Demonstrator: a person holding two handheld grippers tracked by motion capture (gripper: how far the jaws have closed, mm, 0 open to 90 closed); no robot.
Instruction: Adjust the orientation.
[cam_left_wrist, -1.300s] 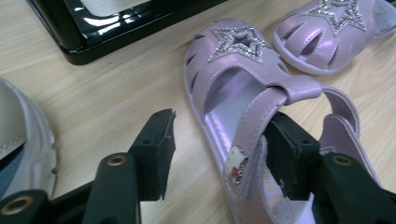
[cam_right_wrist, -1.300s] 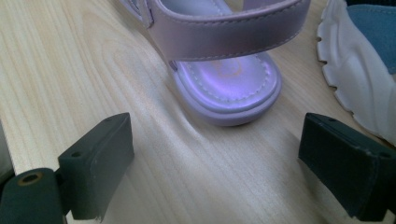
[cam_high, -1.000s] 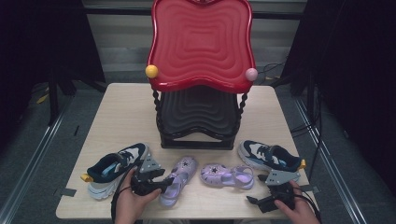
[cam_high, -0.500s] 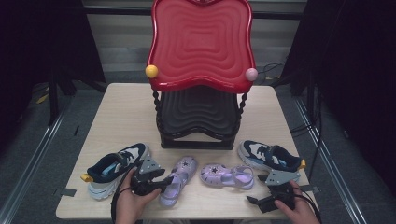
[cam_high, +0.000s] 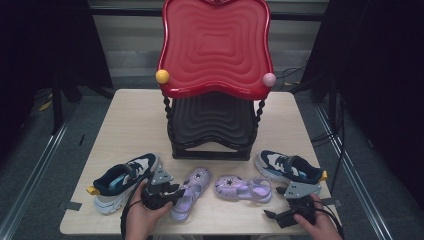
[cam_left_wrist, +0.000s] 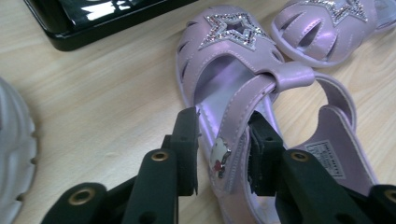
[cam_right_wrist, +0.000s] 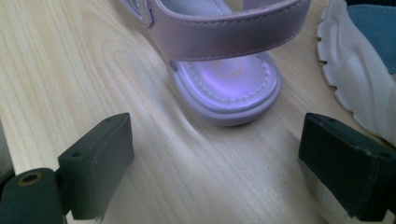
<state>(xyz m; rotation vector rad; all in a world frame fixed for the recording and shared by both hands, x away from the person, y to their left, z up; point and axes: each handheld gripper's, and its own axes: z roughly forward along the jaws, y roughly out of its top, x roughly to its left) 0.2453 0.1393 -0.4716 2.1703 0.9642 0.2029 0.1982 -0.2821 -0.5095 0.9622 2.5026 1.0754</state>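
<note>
The left tool (cam_left_wrist: 222, 149) had just been closing and was found clamped on the strap of the left sandal (cam_left_wrist: 243, 88), lying on the worktop (cam_high: 135, 125); the right tool (cam_right_wrist: 215, 163) was held wide

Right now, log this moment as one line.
left gripper: closing on left purple sandal side | right gripper: open, behind right purple sandal heel

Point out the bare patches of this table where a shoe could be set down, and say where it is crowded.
Bare table lies left of the black rack, behind the left sneaker. A narrower strip runs right of the rack, behind the right sneaker. The front edge is crowded: both sneakers, the two purple sandals, the left gripper and right gripper.
</note>
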